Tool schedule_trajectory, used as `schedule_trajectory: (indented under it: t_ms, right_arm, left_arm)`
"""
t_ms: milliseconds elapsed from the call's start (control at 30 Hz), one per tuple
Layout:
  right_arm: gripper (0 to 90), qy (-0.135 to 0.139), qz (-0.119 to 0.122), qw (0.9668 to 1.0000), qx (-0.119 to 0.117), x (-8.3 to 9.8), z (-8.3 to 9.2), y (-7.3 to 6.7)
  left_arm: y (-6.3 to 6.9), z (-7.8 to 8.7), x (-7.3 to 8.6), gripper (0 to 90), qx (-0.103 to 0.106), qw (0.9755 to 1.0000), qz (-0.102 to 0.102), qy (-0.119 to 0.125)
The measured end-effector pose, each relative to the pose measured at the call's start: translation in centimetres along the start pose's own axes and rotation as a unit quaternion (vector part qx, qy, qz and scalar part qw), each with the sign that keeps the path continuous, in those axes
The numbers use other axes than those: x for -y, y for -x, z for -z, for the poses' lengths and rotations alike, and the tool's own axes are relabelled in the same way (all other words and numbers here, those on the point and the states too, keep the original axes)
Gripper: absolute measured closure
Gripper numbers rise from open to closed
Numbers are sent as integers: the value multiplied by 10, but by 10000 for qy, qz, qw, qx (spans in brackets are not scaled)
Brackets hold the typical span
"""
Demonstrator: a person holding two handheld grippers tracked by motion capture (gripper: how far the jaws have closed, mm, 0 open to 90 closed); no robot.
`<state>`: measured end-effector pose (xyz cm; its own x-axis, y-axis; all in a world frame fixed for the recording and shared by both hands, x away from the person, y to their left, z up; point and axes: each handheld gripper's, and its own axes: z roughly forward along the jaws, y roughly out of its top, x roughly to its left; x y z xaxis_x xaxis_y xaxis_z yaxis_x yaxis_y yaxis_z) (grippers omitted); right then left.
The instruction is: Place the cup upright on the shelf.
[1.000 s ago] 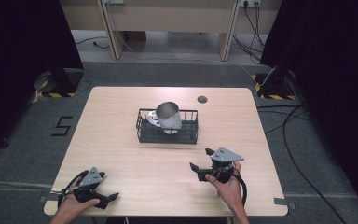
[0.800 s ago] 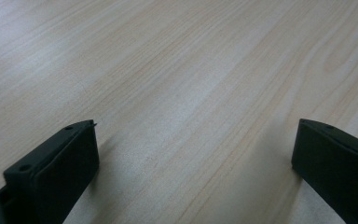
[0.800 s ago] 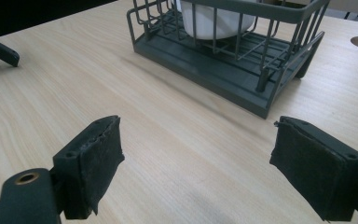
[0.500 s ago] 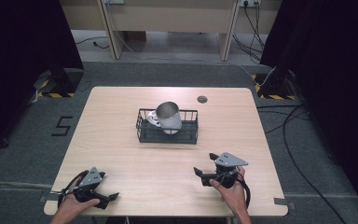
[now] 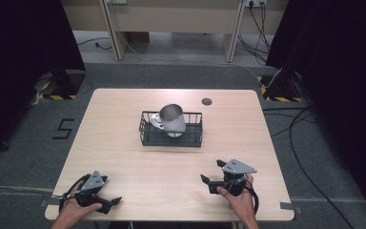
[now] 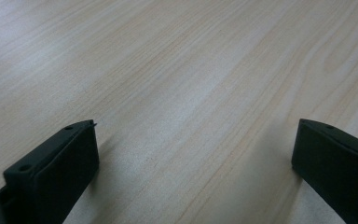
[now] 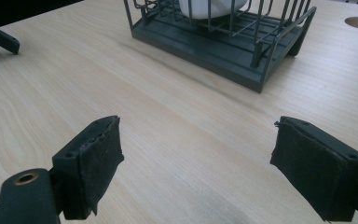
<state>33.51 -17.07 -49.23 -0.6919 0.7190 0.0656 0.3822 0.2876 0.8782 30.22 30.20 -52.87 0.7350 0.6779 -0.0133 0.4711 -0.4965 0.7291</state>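
My right gripper [image 5: 208, 182] has moved back toward me, away from the basket [image 5: 171, 138]. Now it rests low near my edge of the table [image 5: 124, 157]. Its jaws are wide apart and hold nothing. My left gripper [image 5: 112, 202] has stayed by the near left corner, jaws apart too, with just bare wood between them. The cup [image 5: 172, 119] sits tilted in the basket, in the middle of the table, well away from both my hands. I think the cup is put away and my job is done.
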Motion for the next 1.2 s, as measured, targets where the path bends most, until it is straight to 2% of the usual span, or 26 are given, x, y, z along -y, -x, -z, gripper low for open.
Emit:
schedule_trajectory:
  t_ms: [1200]
  right_arm:
    - [154, -325, -133, 9994, -79, 21, -1, -5]
  left_arm:
    - [0, 0, 0, 0, 7, 10000, -3, 2]
